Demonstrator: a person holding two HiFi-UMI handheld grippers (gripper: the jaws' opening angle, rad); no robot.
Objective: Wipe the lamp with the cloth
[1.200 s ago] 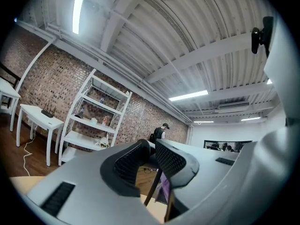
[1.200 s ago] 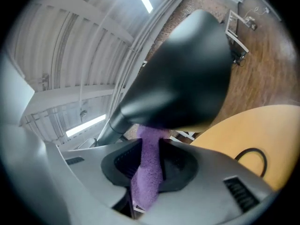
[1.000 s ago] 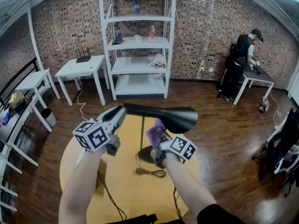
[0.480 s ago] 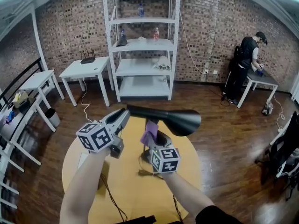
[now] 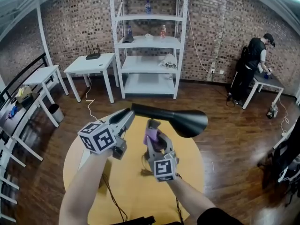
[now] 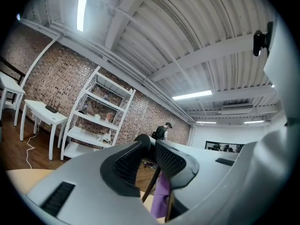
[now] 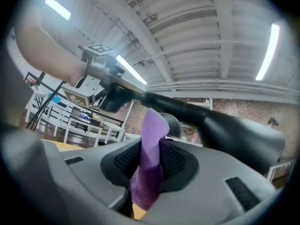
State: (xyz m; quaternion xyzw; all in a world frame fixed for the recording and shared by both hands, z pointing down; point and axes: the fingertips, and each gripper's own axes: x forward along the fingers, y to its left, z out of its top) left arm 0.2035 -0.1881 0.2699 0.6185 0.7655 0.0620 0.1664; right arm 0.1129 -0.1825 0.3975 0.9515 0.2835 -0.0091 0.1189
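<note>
Over the table (image 5: 190, 184), one lamp (image 5: 183, 118), one cloth (image 5: 151, 137), two tools: left tool (image 5: 129, 114) clamps the lamp, right tool (image 5: 153, 125) the cloth, jaws just easing apart. Lamp's base is hidden behind the right tool.

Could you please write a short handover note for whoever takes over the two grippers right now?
The left gripper is shut on the narrow end of the lamp head, steadying it.
The right gripper has the cloth pinched between its pads. Its jaws have just been opening a little, so check the grip.
The lamp stands on the round table. The cloth sits just under the head; contact is unclear.
Done: lamp and cloth are both in hand.
Left: wipe the head, then the rest.
</note>
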